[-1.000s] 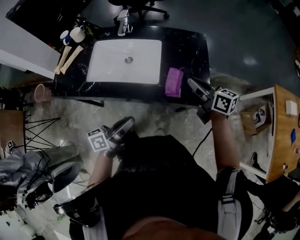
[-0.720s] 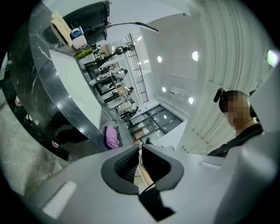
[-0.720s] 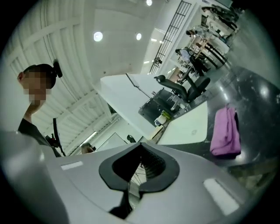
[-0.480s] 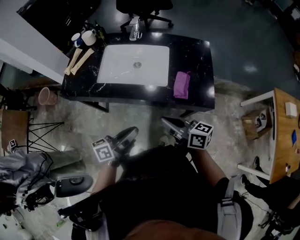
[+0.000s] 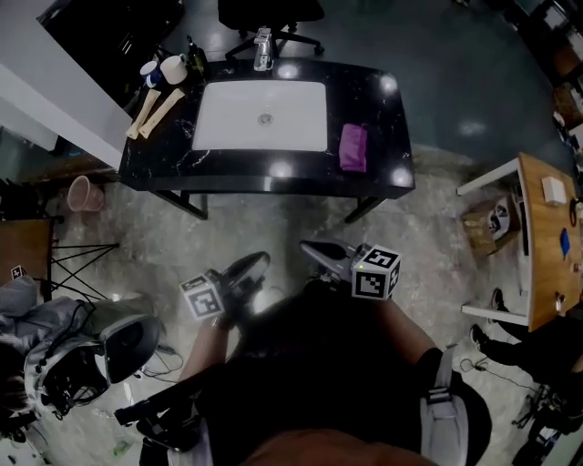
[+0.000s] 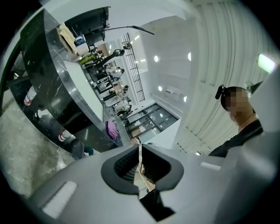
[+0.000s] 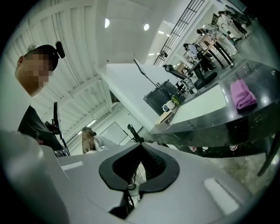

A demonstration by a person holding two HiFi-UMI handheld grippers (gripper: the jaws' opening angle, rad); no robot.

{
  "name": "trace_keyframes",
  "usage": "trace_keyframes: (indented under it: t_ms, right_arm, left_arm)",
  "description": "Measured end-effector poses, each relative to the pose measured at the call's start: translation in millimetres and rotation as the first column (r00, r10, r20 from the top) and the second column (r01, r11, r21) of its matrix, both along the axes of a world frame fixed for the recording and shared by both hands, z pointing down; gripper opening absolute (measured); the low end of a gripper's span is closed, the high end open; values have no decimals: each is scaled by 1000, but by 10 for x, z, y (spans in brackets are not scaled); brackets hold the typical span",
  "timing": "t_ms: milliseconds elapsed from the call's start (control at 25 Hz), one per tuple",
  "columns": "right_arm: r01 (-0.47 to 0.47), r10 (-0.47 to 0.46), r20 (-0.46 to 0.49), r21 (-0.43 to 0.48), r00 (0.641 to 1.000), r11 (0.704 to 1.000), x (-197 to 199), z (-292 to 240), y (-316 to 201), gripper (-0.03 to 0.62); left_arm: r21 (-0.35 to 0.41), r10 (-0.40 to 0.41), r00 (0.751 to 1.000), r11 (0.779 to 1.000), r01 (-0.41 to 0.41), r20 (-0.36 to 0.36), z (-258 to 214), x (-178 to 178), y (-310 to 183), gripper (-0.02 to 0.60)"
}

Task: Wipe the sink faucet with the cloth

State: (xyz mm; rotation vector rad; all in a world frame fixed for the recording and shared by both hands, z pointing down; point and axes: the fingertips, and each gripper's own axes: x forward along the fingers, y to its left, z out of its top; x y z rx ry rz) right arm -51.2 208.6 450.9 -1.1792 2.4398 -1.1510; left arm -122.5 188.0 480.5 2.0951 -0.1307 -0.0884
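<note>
While neither gripper is at the bench, the entries stand as follows.

1. Bench [image 5: 383, 136]: black marbled top, at the top of the head view. A pale stone-patterned floor [image 5: 273, 223] lies between it and the person.
2. Sink [image 5: 228, 123]: white rectangular basin set into the bench top, left of middle, with the drain at its centre.
3. Faucet [image 5: 263, 48]: chrome, standing on the far edge of the bench behind the sink. Nothing touches it.
4. Cloth [image 5: 352, 146]: purple, folded, lying flat on the bench top just right of the sink. It also shows in the left gripper view [image 6: 112, 130] and the right gripper view [image 7: 242, 95], and is well apart from both grippers.
5. Two cups [image 5: 162, 70] and two pale wooden pieces [image 5: 150, 111]: on the bench's far left corner, left of the sink.
6. Left gripper [image 5: 260, 261]: held close to the person's body over the floor, well short of the bench. Its jaws are clenched pad to pad with only a thin slit between them, and they grasp nothing.
7. Right gripper [image 5: 308, 246]: just beside the left one, also over the floor. Its jaws are clenched and empty.
8. Surroundings: a pink bucket [image 5: 85, 193] on the floor left of the bench, an office chair [image 5: 269, 14] beyond the bench, and a wooden table [image 5: 547, 241] at the right edge.
</note>
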Motion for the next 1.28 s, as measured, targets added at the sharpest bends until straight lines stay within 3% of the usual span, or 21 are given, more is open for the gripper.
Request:
trace_keyframes:
  t_ms: [440, 600, 840, 1160, 1280]
  right_arm:
    - [1, -1, -10, -6, 1000, 1000, -457, 124, 375, 11]
    - [15, -15, -9, -6, 1000, 1000, -549, 167, 375, 11]
    - [25, -25, -32, -3, 999, 1000, -618, 137, 378, 11]
    - [47, -46, -46, 11, 998, 999, -679, 116, 344, 11]
    - [52, -52, -45, 5, 998, 999, -694, 135, 338, 11]
  left_arm:
    - [-12, -20, 1000, 1000, 20, -24, 70, -440, 298, 20]
    - [-36, -24, 997, 999, 22, -71, 15, -512, 325, 18]
    - [-32, -35, 996, 999, 33, -83, -26, -571, 303, 18]
    - [-1, -42, 999, 999, 42, -20, 73, -636, 276, 18]
    - [-3, -45, 999, 999, 45, -29, 43, -632, 264, 18]
